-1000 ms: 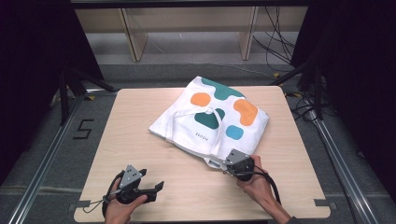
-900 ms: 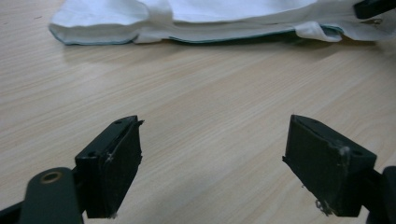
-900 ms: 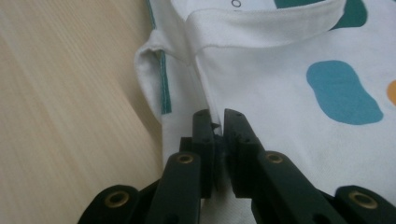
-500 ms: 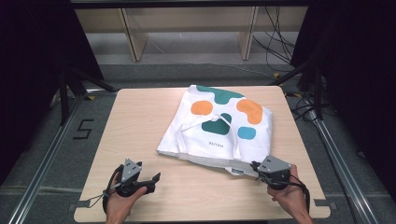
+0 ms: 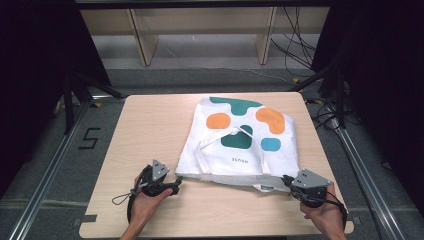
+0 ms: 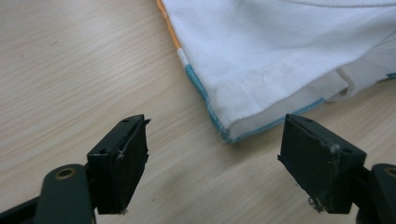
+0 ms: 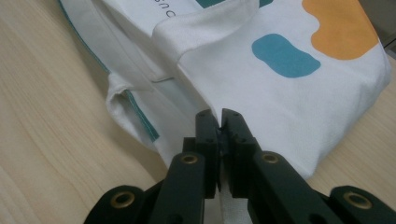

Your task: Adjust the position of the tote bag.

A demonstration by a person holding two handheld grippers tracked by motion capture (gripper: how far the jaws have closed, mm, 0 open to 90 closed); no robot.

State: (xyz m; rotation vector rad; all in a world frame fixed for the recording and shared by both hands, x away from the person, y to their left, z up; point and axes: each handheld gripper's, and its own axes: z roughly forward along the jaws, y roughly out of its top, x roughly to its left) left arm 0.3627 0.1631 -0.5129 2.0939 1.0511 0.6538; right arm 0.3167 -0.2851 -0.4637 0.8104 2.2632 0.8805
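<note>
Overhead looks forward; gripper views close, sharing bag [image 5: 240, 145].

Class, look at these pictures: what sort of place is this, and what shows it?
Probably a lab recording station: a bare wooden table between metal floor rails, loose cables behind, dark surroundings, and a printed tote bag laid out for handling.

In the left gripper view the white tote bag [image 6: 280, 60] runs off the top and right edges, so most of it is cut away; its near corner opens into a dark slit whose inside cannot be made out. In the right gripper view the bag's printed lettering [image 7: 163, 7] is sliced by the top edge and unreadable, and the cloth pinched by the right hand-held gripper [image 7: 220, 122] disappears between the black jaws. In the high view the small print [image 5: 241, 160] on the bag is too small to read.
</note>
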